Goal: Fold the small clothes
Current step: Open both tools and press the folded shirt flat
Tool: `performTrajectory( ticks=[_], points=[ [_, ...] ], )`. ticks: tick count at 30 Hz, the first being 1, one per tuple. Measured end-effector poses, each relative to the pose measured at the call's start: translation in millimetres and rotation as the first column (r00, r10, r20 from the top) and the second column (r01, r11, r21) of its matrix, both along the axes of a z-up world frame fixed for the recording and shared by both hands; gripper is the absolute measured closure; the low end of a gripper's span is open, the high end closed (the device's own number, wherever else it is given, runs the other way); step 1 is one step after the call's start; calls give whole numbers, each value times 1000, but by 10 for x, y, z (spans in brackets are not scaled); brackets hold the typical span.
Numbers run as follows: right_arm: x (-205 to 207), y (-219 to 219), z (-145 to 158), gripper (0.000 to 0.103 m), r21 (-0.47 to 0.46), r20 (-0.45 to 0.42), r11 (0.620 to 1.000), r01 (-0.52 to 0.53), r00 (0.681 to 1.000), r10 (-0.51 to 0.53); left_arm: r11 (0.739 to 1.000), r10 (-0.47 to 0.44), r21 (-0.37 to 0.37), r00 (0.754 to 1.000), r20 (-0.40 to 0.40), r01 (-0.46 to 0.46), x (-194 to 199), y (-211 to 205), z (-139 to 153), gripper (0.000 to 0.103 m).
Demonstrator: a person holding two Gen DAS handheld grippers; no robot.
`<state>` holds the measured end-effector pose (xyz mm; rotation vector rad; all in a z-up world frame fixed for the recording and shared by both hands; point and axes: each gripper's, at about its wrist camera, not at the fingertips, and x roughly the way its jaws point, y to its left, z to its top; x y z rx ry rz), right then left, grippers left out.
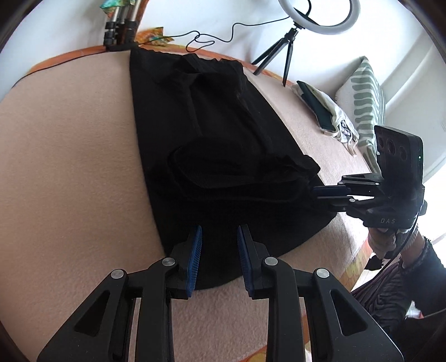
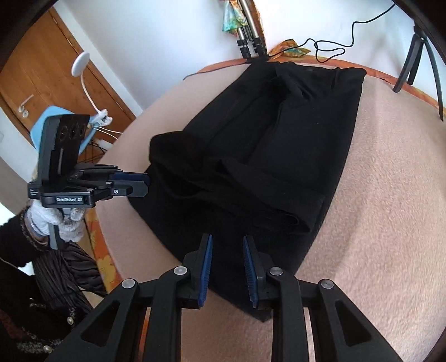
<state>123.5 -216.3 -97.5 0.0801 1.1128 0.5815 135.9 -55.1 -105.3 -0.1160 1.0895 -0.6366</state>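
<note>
Blue-padded left gripper (image 1: 219, 257) and right gripper (image 2: 227, 268), both slightly parted and holding nothing, over black garment (image 1: 220, 144) folded on pink blanket (image 1: 69, 167); left view alone shows ring light (image 1: 317, 16) and striped pillow (image 1: 365, 94), right view a wooden door (image 2: 50, 72).

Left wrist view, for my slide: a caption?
Open left gripper above a black garment on a pink blanket.

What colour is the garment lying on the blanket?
Black all over, no visible pattern. The garment shows best in the right wrist view, against the pink blanket.
</note>
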Motion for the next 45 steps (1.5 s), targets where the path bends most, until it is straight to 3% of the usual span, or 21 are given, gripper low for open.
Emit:
performTrajectory(
  ticks=[7,13,17,19,23,29,30,31,32,34,39,41,42,43,45],
  points=[
    [213,5,22,80,-14,55,998,62,997,-62,996,73,-48,997,-9,-74,233,-10,-18,79],
    [365,-270,133,80,-12,127,972,234,965,-230,977,208,-59,977,47,-205,427,212,59,79],
    [359,-413,220,61,-24,154,959,281,949,-275,969,246,-45,965,94,-242,430,346,111,74],
    [371,-491,208,61,-6,127,957,290,949,-287,969,244,-53,967,78,-240,437,382,79,65],
    [417,-540,123,61,33,66,956,292,954,-294,977,214,-24,974,71,-213,456,308,6,64],
    [465,-464,42,76,51,30,960,276,960,-277,983,182,8,979,90,-184,449,158,-20,66],
    [465,-450,42,80,46,32,960,275,961,-276,983,180,7,979,91,-181,453,149,-34,72],
    [467,-428,43,84,41,36,962,271,962,-272,983,181,1,980,85,-182,460,148,-51,86],
    [468,-416,45,89,35,38,962,270,962,-271,980,200,-5,977,77,-200,473,172,-75,92],
    [472,-391,70,97,22,58,960,279,958,-280,971,237,-33,969,61,-236,490,239,-89,95],
    [502,-415,102,97,-33,115,945,325,940,-320,960,281,-22,956,78,-280,498,315,-103,95],
    [527,-474,85,90,-15,96,938,346,934,-343,960,279,-14,956,90,-279,478,303,-76,95],
    [533,-510,76,72,-6,77,934,357,932,-355,961,275,-14,957,97,-275,465,295,-52,95],
    [527,-557,76,66,13,63,930,367,928,-367,963,270,-12,957,107,-271,445,285,-27,94],
    [505,-617,92,66,40,53,926,374,925,-376,964,264,5,954,142,-267,409,269,29,93]
  ],
)
